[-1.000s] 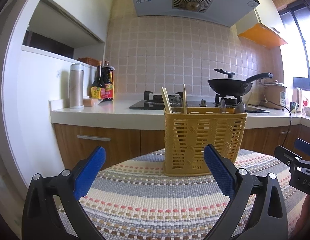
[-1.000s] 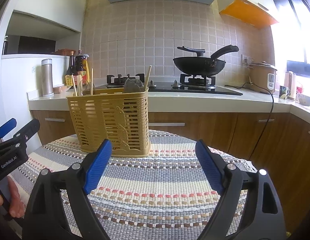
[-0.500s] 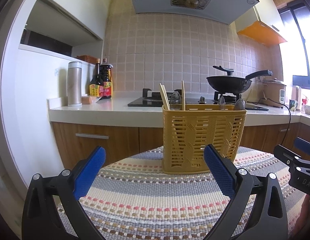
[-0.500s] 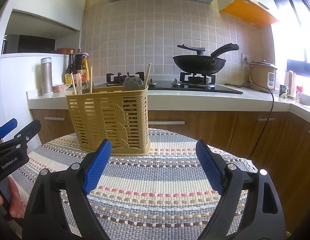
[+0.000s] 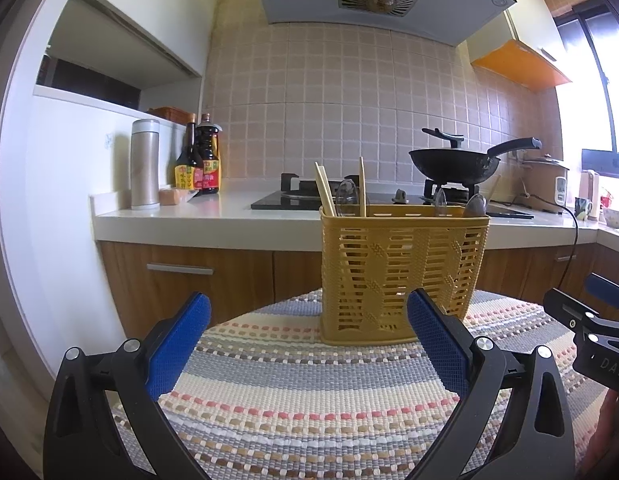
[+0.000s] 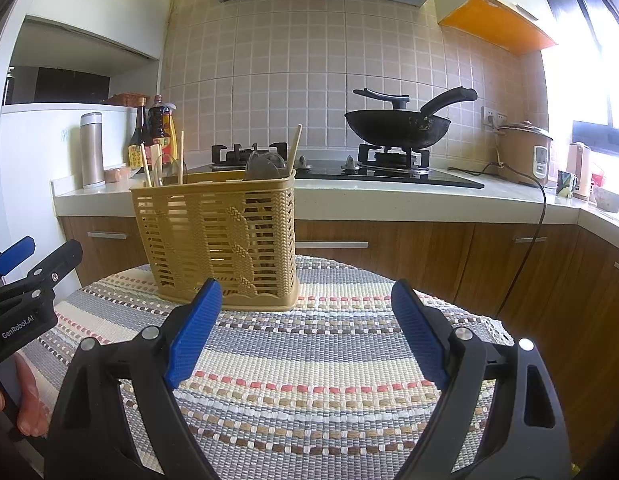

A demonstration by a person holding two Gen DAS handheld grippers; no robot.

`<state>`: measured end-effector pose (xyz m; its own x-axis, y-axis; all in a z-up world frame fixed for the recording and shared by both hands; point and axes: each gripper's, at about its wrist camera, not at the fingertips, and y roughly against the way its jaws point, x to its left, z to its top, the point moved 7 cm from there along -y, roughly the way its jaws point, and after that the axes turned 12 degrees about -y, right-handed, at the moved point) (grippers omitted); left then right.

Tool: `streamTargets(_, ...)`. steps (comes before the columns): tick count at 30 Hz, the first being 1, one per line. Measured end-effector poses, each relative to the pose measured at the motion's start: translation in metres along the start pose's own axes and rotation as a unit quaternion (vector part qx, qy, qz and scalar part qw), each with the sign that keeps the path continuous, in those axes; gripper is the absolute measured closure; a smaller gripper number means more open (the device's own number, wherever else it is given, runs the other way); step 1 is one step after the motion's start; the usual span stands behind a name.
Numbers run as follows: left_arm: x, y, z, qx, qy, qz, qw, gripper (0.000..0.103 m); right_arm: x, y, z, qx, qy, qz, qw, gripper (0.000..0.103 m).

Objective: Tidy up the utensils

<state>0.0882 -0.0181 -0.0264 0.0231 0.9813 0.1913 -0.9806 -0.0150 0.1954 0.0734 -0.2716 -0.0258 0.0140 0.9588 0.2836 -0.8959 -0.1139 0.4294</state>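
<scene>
A yellow slatted utensil basket [image 5: 403, 272] stands upright on a round table with a striped woven mat [image 5: 309, 392]. Wooden chopsticks [image 5: 324, 194] and spoons [image 5: 473, 205] stick out of its top. The basket also shows in the right wrist view [image 6: 221, 240], with chopsticks [image 6: 181, 158] and a spoon [image 6: 265, 166] in it. My left gripper [image 5: 307, 338] is open and empty, just in front of the basket. My right gripper [image 6: 305, 320] is open and empty, in front of and right of the basket. Each gripper shows at the edge of the other's view.
Behind the table runs a kitchen counter [image 5: 189, 216] with a gas hob, a black wok [image 5: 455, 164], a steel flask [image 5: 143, 164], sauce bottles [image 5: 199, 160] and a rice cooker [image 6: 523, 150]. Wooden cabinets [image 6: 429, 248] stand below. The mat's edge curves off near the right [image 6: 497, 328].
The left wrist view has drifted slightly lower and left, so the basket sits a little higher. Both grippers stay open and nothing on the table has moved.
</scene>
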Motion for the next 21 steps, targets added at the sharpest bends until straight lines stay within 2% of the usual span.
streamTargets(21,-0.0014,-0.0019,-0.0019,0.006,0.003,-0.006,1.0000,0.008,-0.0003,-0.0014,-0.0015,0.002,0.002,-0.003,1.000,0.021)
